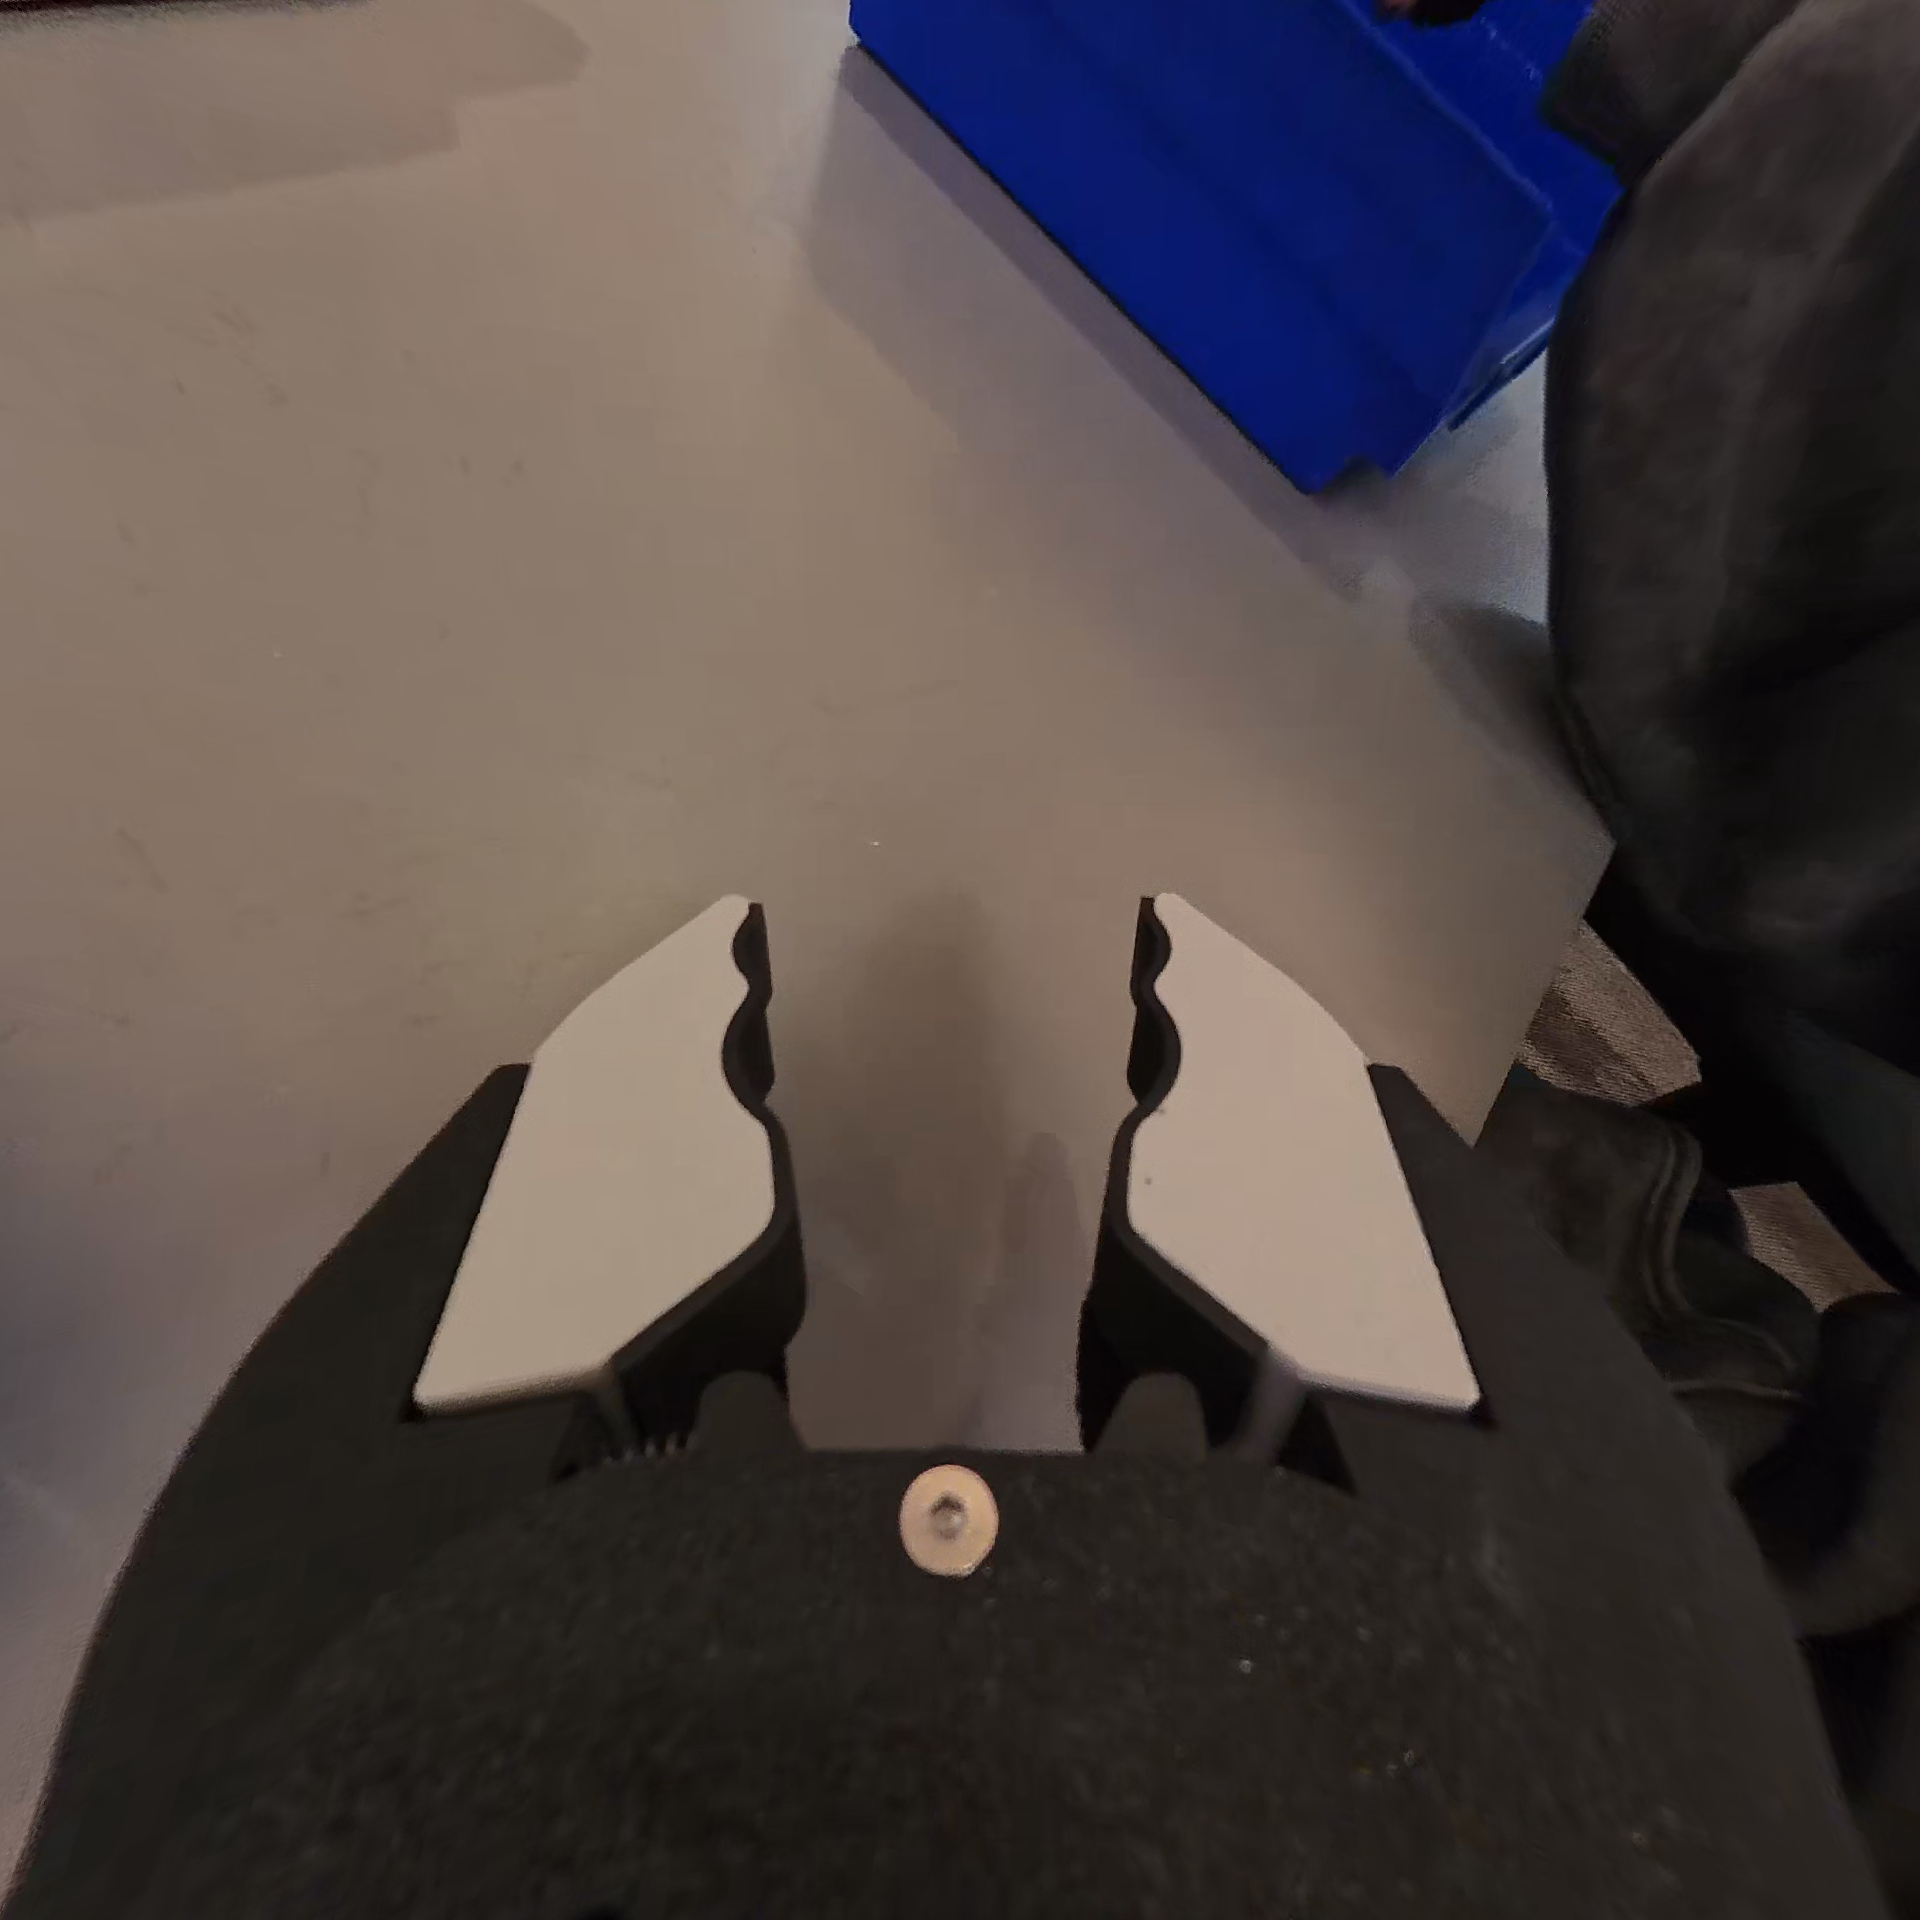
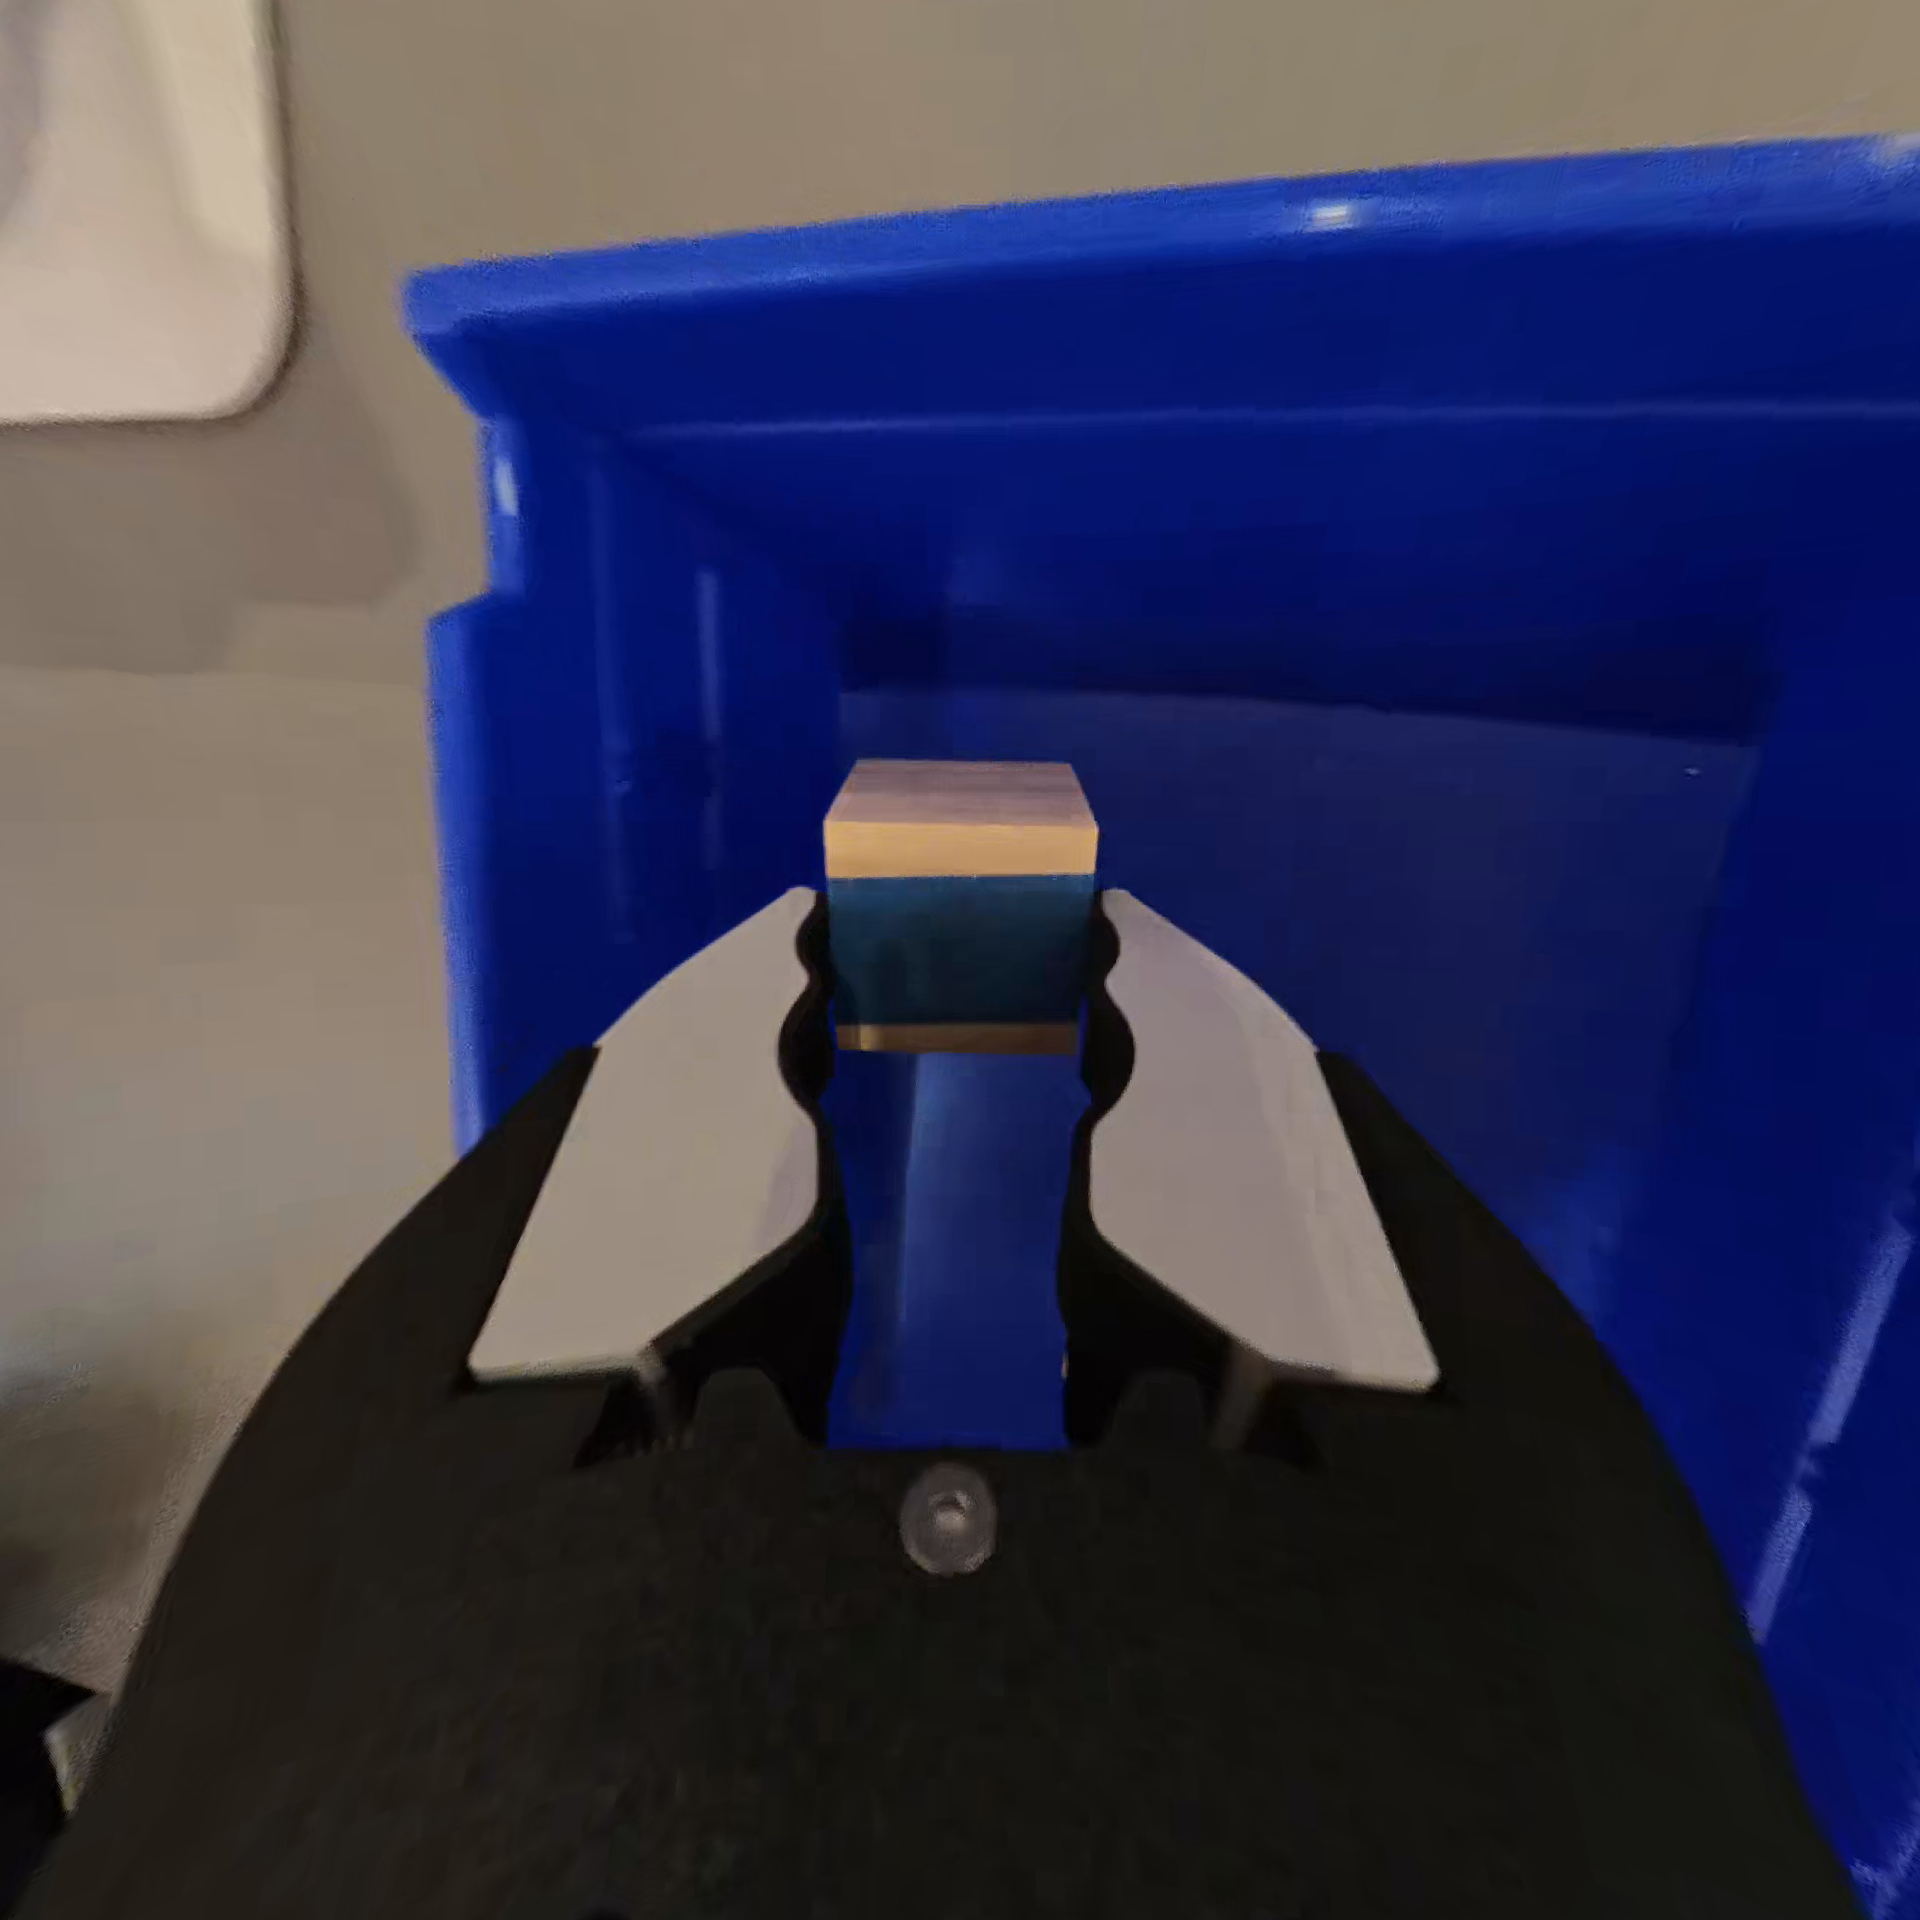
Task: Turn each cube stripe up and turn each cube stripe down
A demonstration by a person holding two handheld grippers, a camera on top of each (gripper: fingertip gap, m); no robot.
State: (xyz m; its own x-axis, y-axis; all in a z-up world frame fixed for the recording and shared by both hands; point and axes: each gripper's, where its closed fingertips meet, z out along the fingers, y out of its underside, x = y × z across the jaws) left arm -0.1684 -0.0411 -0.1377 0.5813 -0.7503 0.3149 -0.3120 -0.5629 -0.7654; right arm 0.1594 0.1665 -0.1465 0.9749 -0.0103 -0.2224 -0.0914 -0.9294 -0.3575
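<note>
The right gripper point(image 2: 958, 961) is clamped on the cube point(image 2: 961, 904) by two opposite sides, so the blue stripe band faces the camera and the pale wooden face stays up, free to rotate. The cube hangs above the open blue bin point(image 2: 1351, 582), clear of its floor. The bin's left wall stands close beside the left finger; toward its right wall there is more room. The left gripper point(image 1: 954, 997) hovers released and empty over the bare counter point(image 1: 416, 623), near the bin's outer wall, likely waiting.
</note>
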